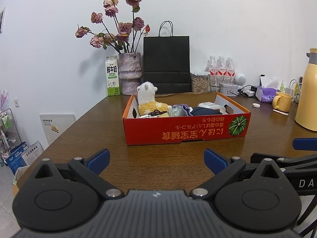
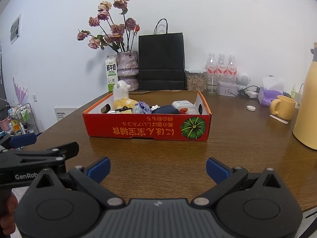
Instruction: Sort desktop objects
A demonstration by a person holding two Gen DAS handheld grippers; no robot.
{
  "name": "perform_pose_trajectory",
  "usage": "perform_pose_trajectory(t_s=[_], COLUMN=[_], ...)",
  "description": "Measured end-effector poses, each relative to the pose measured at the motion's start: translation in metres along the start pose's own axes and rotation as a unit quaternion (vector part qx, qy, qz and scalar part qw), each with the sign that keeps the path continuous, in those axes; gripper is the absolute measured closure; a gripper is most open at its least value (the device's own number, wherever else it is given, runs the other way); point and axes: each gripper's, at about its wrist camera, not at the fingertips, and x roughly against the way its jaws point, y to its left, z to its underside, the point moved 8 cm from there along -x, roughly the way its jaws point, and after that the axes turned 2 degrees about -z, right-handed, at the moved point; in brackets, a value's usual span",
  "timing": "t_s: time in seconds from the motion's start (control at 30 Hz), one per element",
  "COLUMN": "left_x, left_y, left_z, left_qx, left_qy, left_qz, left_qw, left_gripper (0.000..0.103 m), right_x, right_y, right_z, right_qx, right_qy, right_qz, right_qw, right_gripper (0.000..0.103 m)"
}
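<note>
A red cardboard box (image 1: pixel 186 130) (image 2: pixel 146 128) with a pumpkin picture stands mid-table. Inside it I see a white and yellow plush alpaca (image 1: pixel 147 99) (image 2: pixel 122 97), a purple knitted thing (image 1: pixel 185 108) (image 2: pixel 141 107), a dark blue pouch (image 1: pixel 206 111) (image 2: pixel 166 109) and a white packet (image 1: pixel 210 105) (image 2: pixel 183 104). My left gripper (image 1: pixel 157 159) hovers open over the near table edge, well short of the box, nothing between its blue pads. My right gripper (image 2: pixel 158 168) is likewise open and empty. Each gripper shows at the other view's side edge.
Along the back wall stand a milk carton (image 1: pixel 113 77), a vase of dried roses (image 1: pixel 130 73), a black paper bag (image 1: pixel 166 63), water bottles (image 1: pixel 221 69) and a small speaker (image 1: pixel 240 78). At right are a tissue box (image 2: pixel 270 96), yellow mug (image 2: pixel 282 107), yellow thermos (image 2: pixel 307 103) and a white cap (image 2: pixel 251 108).
</note>
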Motion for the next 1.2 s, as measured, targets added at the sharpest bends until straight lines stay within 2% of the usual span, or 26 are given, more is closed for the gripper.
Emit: perform_pose_trajectory(t_s=[1.2], left_x=[0.0010], left_y=[0.0019], left_z=[0.0020], left_qx=[0.001], left_qy=[0.002], left_qz=[0.000], left_qw=[1.0000], left_gripper=[0.000], right_x=[-0.0002], right_y=[0.0007], right_z=[0.0004], right_qx=[-0.001], right_qy=[0.001], right_qz=[0.000], right_qw=[1.000], right_gripper=[0.000])
